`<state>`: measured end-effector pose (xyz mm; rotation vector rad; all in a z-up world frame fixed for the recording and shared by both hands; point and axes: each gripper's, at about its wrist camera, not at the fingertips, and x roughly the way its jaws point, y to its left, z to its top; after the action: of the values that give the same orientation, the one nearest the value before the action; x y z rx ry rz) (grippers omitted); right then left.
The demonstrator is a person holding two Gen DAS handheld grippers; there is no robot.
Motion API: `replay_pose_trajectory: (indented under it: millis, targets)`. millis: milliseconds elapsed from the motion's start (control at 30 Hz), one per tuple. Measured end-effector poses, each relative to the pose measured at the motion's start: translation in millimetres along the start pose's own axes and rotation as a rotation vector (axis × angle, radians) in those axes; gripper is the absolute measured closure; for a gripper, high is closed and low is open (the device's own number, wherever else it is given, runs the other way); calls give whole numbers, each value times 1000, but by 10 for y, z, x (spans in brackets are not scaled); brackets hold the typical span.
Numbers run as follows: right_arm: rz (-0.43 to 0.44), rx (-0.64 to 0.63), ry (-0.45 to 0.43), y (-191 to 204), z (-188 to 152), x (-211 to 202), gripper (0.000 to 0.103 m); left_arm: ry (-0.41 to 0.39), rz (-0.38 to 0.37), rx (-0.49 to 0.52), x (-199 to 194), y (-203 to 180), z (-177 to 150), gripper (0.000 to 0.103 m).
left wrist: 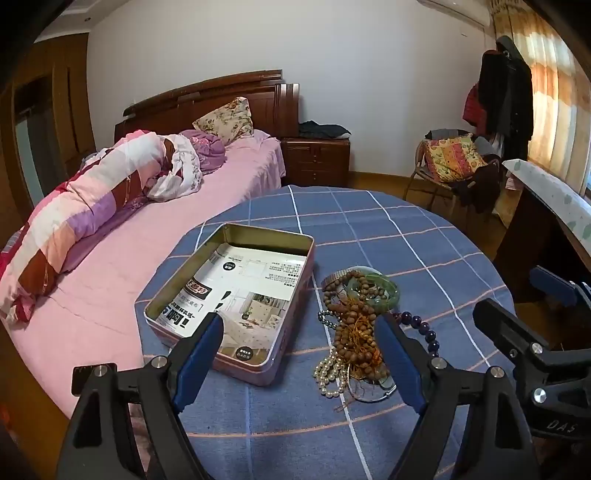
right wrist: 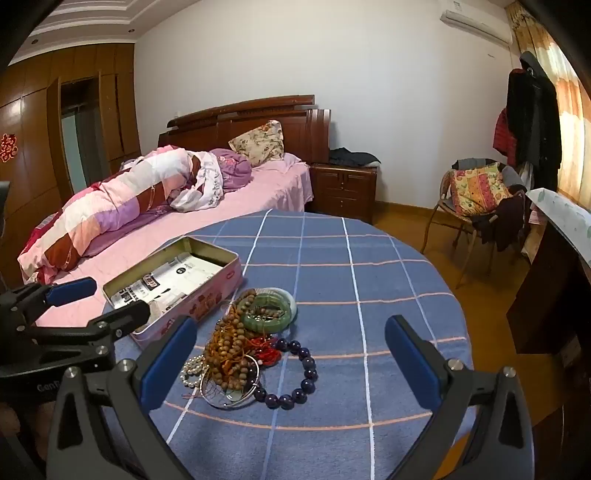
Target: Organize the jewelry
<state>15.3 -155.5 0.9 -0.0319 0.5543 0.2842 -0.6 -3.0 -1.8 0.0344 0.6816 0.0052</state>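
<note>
Wooden-bead jewelry pile (left wrist: 351, 325) between left gripper's (left wrist: 299, 332) fingers

Tin (left wrist: 236, 236): brass-toned metal walls, dull sheen; glossy printed paper lining the floor. Tablecloth (left wrist: 388, 236): matt woven cloth. Beads (right wrist: 229, 343): matt wood, centre frame. Bangle (right wrist: 269, 314): glossy green stone-like finish. Pearls (left wrist: 330, 373): lustrous. Pads (right wrist: 168, 363): matt blue.

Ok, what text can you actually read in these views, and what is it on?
"DAS": on the right gripper body, left wrist view.
"GenR", cut off: on the left gripper body, right wrist view.
Red double-happiness sign: on the wardrobe.
Printed sheet lining the tin: Chinese headline and small print, upside down, too blurred to read.
Air conditioner label: too small.
</note>
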Motion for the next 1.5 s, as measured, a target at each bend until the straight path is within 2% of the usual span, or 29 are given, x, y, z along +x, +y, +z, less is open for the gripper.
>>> replay_pose_trajectory:
  millis: [67,100,1500]
  targets:
    - [0,-2,4,5,-4,1,0,23,-7,-4,43,-18,23,19]
    - [-1,-4,5,10,-7,0,0,4,-13,-13,1,-4,-8,19]
    - [7,2,27,22,-55,39,0,25,4,-41,91,131,-11,19]
